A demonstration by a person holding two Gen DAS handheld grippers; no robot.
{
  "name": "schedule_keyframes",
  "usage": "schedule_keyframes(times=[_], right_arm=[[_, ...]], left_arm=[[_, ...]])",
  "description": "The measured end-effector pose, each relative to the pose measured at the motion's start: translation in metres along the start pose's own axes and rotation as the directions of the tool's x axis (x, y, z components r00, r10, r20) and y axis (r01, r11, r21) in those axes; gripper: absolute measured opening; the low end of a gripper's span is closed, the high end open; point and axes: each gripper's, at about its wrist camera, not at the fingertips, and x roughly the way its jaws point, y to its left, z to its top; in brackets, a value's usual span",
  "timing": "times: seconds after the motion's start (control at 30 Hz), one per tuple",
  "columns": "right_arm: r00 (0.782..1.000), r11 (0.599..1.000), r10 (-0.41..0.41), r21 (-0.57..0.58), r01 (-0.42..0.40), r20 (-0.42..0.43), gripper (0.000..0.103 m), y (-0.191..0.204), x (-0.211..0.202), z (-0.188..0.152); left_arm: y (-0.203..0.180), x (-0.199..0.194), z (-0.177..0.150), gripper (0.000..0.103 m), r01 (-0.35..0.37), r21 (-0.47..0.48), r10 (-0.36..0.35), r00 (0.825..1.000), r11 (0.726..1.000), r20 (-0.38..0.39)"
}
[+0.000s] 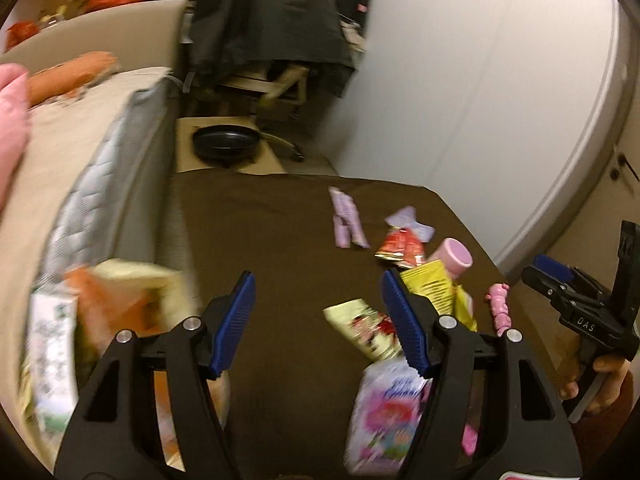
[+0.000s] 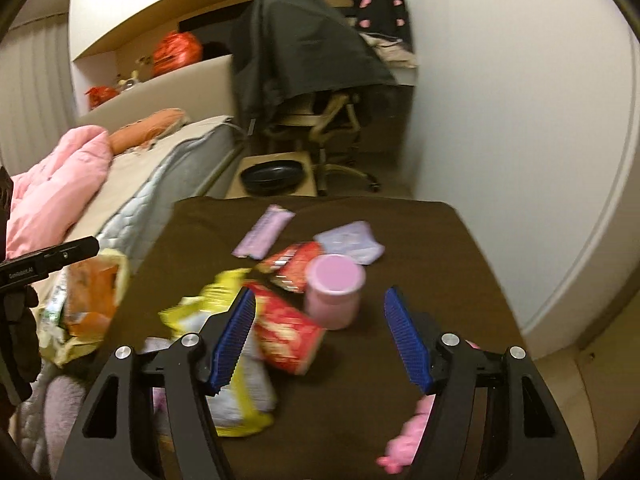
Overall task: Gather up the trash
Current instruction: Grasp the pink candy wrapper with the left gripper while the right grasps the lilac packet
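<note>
A brown-covered table (image 2: 460, 280) fills the middle of both views, and the trash is scattered across it. Near the centre of the right wrist view a pink cup (image 2: 334, 294) stands upright with its lid on; what is inside cannot be seen. A red snack packet (image 2: 288, 330) lies just to its left, a yellow wrapper (image 2: 208, 300) further left, and a lilac wrapper (image 2: 264, 232) and a pale purple packet (image 2: 352, 242) lie beyond it. At the left edge of the frame an orange-and-cream bag (image 2: 90, 300) is seen with its mouth open; its contents are too blurred to tell. On a low stand past the table a black pan (image 2: 272, 176) is seen, with nothing visible in it.

The right gripper (image 2: 320, 340) is spread wide over the table, nothing clasped. The left gripper (image 1: 318, 326) is likewise released, with bare cloth between its blue pads.
</note>
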Motion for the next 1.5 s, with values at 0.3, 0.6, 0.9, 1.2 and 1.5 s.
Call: schedule_keyframes(times=[0.3, 0.6, 0.9, 1.2, 1.5], right_arm=[[0.996, 0.996, -0.092, 0.005, 0.092, 0.001, 0.063, -0.051, 0.031, 0.008], [0.997, 0.998, -0.060, 0.003, 0.060, -0.052, 0.063, -0.078, 0.108, 0.057], [0.973, 0.996, 0.089, 0.049, -0.080, -0.214, 0.044, -0.067, 0.202, 0.056], [0.930, 0.966, 0.237, 0.170, -0.195, -0.280, 0.020, -0.064, 0.233, 0.044], [0.953, 0.980, 0.180, 0.129, -0.152, -0.243, 0.003, -0.061, 0.201, 0.049]], left_arm=[[-0.036, 0.132, 0.049, 0.057, -0.007, 0.167, 0.024, 0.995, 0.986, -0.100], [-0.034, 0.235, 0.072, 0.037, -0.050, 0.162, 0.092, 0.960, 0.985, -0.265], [-0.027, 0.215, 0.072, 0.006, -0.016, 0.094, 0.037, 0.973, 0.995, -0.229], [-0.028, 0.157, 0.061, 0.006, -0.023, 0.067, 0.036, 0.978, 0.998, -0.204], [-0.037, 0.112, 0.048, 0.006, -0.027, 0.090, 0.041, 0.987, 0.996, -0.158]])
